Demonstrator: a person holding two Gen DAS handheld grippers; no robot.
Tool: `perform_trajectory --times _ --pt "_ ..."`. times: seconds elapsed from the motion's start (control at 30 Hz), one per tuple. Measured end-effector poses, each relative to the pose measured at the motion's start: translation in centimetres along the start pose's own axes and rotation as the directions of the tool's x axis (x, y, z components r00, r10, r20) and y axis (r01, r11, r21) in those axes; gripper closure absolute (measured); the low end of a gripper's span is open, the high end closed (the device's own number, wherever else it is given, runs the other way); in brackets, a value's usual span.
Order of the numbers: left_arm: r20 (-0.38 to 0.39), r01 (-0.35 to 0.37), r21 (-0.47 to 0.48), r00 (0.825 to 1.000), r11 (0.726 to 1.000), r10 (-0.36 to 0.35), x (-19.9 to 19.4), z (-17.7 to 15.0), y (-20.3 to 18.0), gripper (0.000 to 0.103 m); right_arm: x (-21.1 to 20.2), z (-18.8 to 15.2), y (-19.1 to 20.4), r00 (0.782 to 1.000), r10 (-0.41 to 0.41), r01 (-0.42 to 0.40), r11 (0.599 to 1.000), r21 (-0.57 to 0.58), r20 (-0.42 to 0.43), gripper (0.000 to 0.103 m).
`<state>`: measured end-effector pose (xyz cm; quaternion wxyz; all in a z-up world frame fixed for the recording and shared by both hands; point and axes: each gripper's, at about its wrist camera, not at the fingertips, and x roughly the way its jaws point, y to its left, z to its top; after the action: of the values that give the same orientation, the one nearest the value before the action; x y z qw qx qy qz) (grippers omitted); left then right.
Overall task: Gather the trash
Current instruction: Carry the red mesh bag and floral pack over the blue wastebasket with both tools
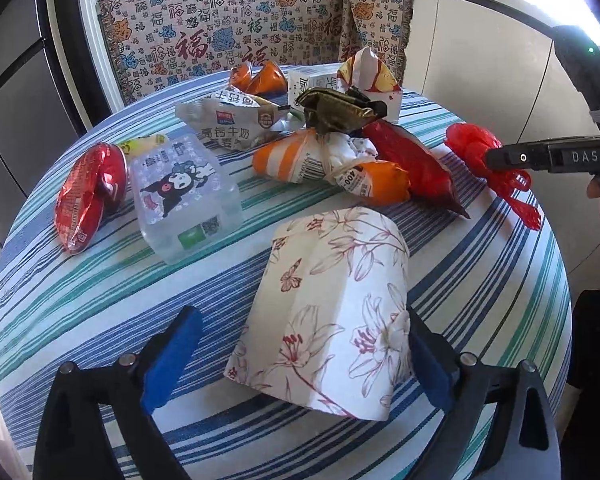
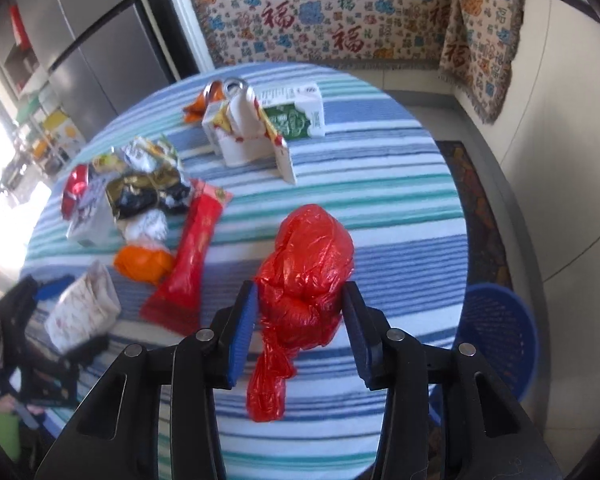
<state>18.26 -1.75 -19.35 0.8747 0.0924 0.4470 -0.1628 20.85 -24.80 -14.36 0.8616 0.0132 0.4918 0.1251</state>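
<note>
both grippers straddle trash, jaws spread.
left gripper (image 1: 296, 364) brackets the floral pack (image 1: 328, 312); right gripper (image 2: 300, 332) flanks the red bag (image 2: 306, 268), seemingly untouched, ready to pinch.

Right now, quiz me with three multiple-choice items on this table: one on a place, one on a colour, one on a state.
1. Where is the blue basket?
A. on the table
B. on the floor beside the table
C. on the sofa

2. What colour is the bag between the right hand-held gripper fingers?
A. red
B. green
C. white

3. How is the left hand-held gripper?
A. shut on a can
B. out of view
C. open around the floral pack

Answers: 1 B, it stands below the table edge; 2 A, crumpled red plastic; 3 C, its pads stand wide on either side.
</note>
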Motion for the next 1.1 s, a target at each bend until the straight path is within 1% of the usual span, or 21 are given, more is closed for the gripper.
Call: perform_trajectory --times 0.1,0.17,0.2,0.27,0.37,0.43,0.47,0.5,0.53,0.57,0.6,0.73,0.8,0.87,0.97,1.03,1.1 --pt "-0.013 -0.007 -0.012 1.000 1.000 0.007 0.0 -0.1 0.2 0.000 0.7 -0.4 -0.2 0.999 0.014 -0.014 1.000 -0.009 -0.046 0.055" --pt "-0.050 0.002 -0.007 0.999 1.000 -0.003 0.1 0.1 0.4 0.000 0.7 -0.6 -0.4 0.998 0.021 -0.022 1.000 -0.007 -0.055 0.042" --pt "-0.062 -0.001 -0.012 0.998 1.000 0.000 0.0 0.3 0.6 0.001 0.6 -0.5 -0.6 0.998 0.025 -0.025 1.000 -0.002 -0.056 0.040" --pt "-0.035 0.003 -0.017 0.999 1.000 -0.004 -0.7 0.5 1.0 0.001 0.3 -0.4 -0.8 0.998 0.040 -0.040 0.999 0.014 -0.054 0.036" --pt "-0.015 0.044 -0.002 0.999 0.999 -0.044 -1.8 1.1 1.1 0.001 -0.2 0.0 -1.0 0.997 0.050 -0.049 0.998 0.025 -0.051 0.031" --pt "-0.023 0.063 0.022 0.998 0.998 -0.063 -1.7 1.5 0.7 0.001 0.1 0.4 -0.7 0.997 0.042 -0.041 0.999 0.012 -0.065 0.029" --pt "-0.029 0.059 0.033 0.998 0.998 -0.058 -1.5 1.6 0.5 0.001 0.6 0.5 -0.6 0.996 0.041 -0.040 0.999 0.008 -0.080 0.029" --pt "-0.034 0.052 0.043 0.998 0.998 -0.051 -1.3 1.7 0.3 0.008 0.9 0.7 -0.6 0.995 0.043 -0.043 0.999 0.011 -0.089 0.030" --pt "-0.041 0.054 0.049 0.998 0.997 -0.052 -1.1 1.8 0.2 0.018 1.3 0.8 -0.6 0.994 0.044 -0.043 0.999 0.009 -0.099 0.049" --pt "-0.054 0.072 0.046 0.996 0.996 -0.070 -0.9 1.8 0.1 0.035 1.3 0.8 -0.5 0.994 0.044 -0.044 0.999 0.001 -0.105 0.060" --pt "-0.057 0.076 0.038 0.996 0.996 -0.074 -1.0 1.9 0.1 0.036 1.2 0.8 -0.4 0.994 0.044 -0.045 0.999 -0.001 -0.100 0.060" --pt "-0.027 0.085 0.024 0.996 0.996 -0.084 -2.0 1.7 -0.1 0.037 -0.9 0.3 -0.2 0.997 0.060 -0.061 0.998 -0.015 -0.044 0.061" --pt "-0.008 0.082 0.011 0.997 0.997 -0.082 -2.8 1.9 -0.4 0.038 -2.1 0.1 -0.6 0.997 0.070 -0.070 0.998 -0.005 -0.022 0.061" --pt "0.015 0.101 0.003 0.995 0.995 -0.101 -3.7 2.4 -1.3 0.038 -3.0 0.0 -1.5 0.997 0.072 -0.072 0.997 0.010 -0.003 0.061" --pt "0.053 0.136 0.030 0.989 0.990 -0.138 -5.1 4.2 -4.2 0.038 -4.5 -0.1 -4.3 0.998 0.050 -0.052 0.997 0.056 0.030 0.061" --pt "0.073 0.174 0.056 0.981 0.983 -0.178 -5.5 5.7 -7.1 0.038 -5.3 -0.3 -7.5 0.999 0.006 -0.010 0.994 0.110 0.041 0.061" --pt "0.084 0.210 0.090 0.972 0.974 -0.217 -5.2 7.6 -10.8 0.038 -6.0 -0.8 -10.7 0.998 -0.040 0.034 0.986 0.165 0.038 0.061"
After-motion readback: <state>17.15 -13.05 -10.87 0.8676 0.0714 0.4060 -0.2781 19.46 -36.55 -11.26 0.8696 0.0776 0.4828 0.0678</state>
